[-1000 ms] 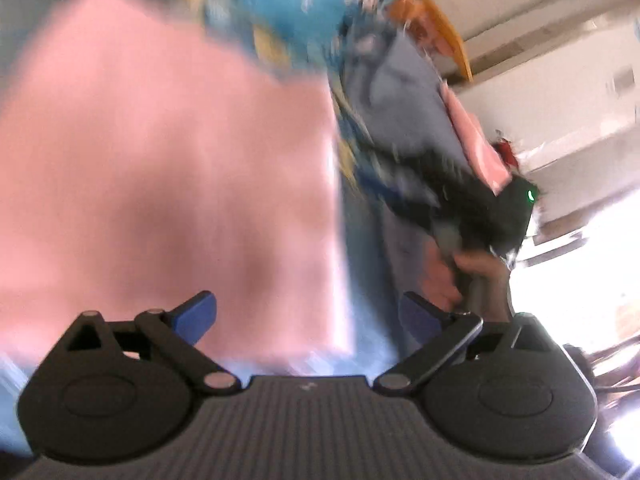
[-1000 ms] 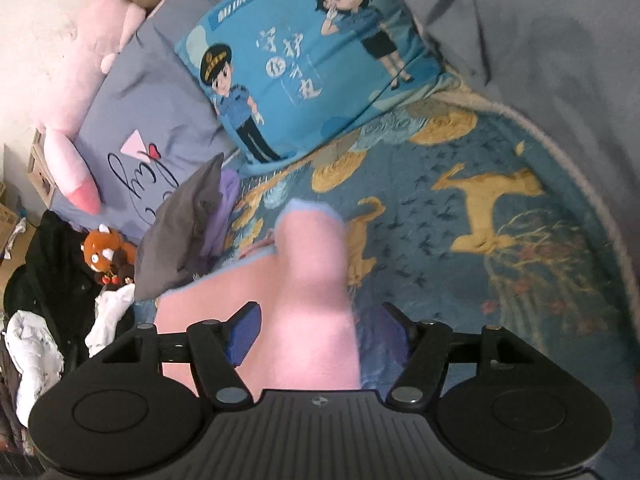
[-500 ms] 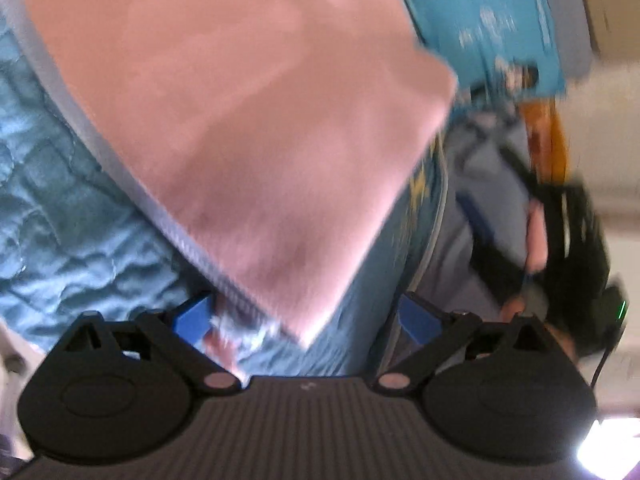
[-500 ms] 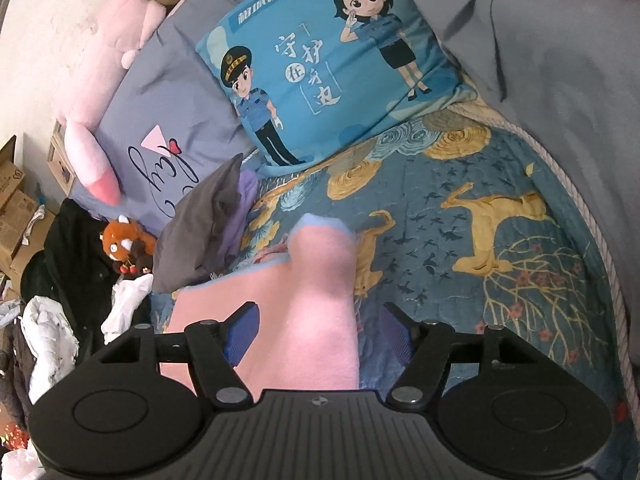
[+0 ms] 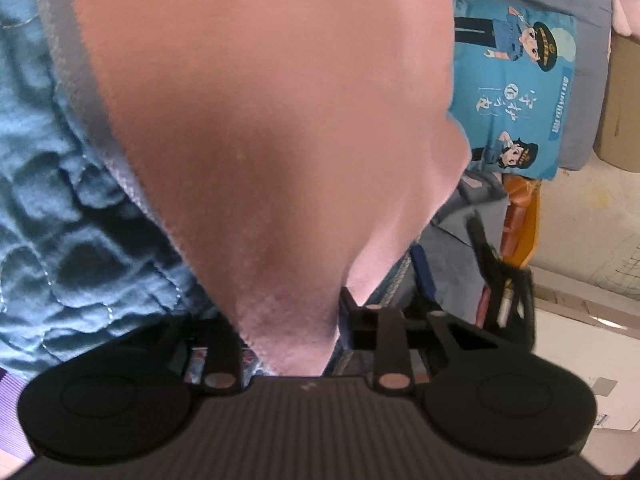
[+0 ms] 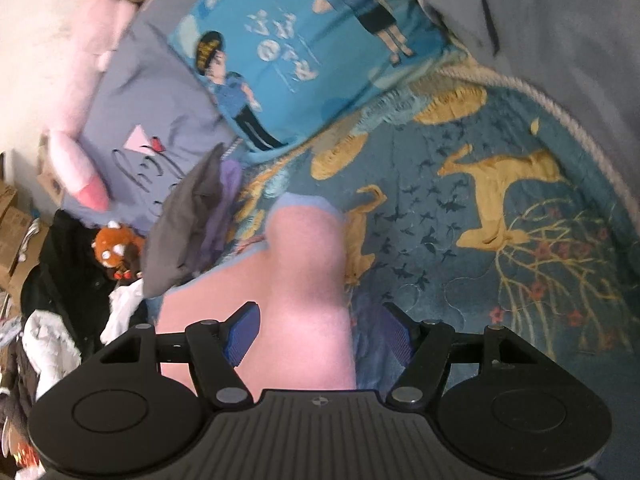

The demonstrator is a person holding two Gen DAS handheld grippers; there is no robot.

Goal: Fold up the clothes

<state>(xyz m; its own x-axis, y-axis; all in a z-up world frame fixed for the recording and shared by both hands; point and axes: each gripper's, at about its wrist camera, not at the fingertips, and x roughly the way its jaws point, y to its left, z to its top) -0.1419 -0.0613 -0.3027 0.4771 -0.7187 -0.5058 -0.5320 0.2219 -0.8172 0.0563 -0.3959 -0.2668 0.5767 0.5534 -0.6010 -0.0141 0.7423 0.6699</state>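
Observation:
A pink cloth with pale blue trim fills the left wrist view, over the blue quilted bedspread. Its lower edge bunches into a narrow neck between the fingers of my left gripper, whose jaws are closing on it; the pads are hidden behind the fabric. In the right wrist view the same pink cloth runs as a raised ridge away from my right gripper. That gripper stands open with the cloth lying between its blue pads. The right gripper also shows blurred beside the cloth's right edge.
A blue cartoon pillow and a grey pillow lie at the head of the bedspread. A dark grey garment sits left of the cloth. A grey blanket covers the right. Plush toys and heaped clothes crowd the left edge.
The left gripper rolled and dropped towards the cloth's edge. Its jaws, wide apart before, have drawn in on the bunched fabric. The right gripper sank slightly, cloth still between its pads.

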